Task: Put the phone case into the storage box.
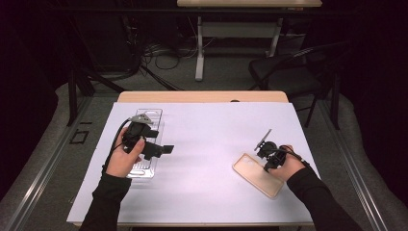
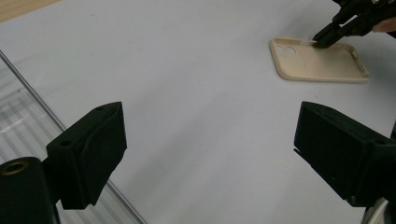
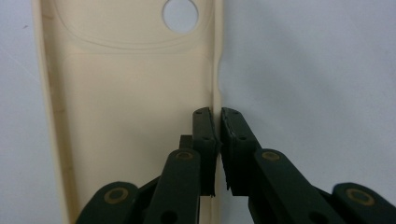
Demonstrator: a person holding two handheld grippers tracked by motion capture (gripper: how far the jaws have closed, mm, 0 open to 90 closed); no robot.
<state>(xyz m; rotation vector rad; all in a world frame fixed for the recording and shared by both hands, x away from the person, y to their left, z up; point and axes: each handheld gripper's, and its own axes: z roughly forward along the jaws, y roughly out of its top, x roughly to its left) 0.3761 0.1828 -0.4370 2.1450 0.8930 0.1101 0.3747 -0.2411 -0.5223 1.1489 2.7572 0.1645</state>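
Observation:
A beige phone case (image 1: 255, 175) lies hollow side up on the white mat (image 1: 211, 139), at the right near the front. My right gripper (image 1: 262, 153) is shut on its side rim. In the right gripper view the thin case wall (image 3: 217, 70) runs between the two pads of my right gripper (image 3: 218, 126), below the round camera hole. The left gripper view shows the case (image 2: 322, 63) far off, with the right gripper (image 2: 322, 41) pinching its edge. My left gripper (image 1: 166, 149) hovers open at the left, with nothing between its jaws (image 2: 210, 144).
A clear plastic tray (image 1: 151, 115) lies under the left hand at the mat's left side, and its ribbed edge (image 2: 18, 107) shows in the left gripper view. Beyond the table stand a black chair (image 1: 288, 67) and another table's legs.

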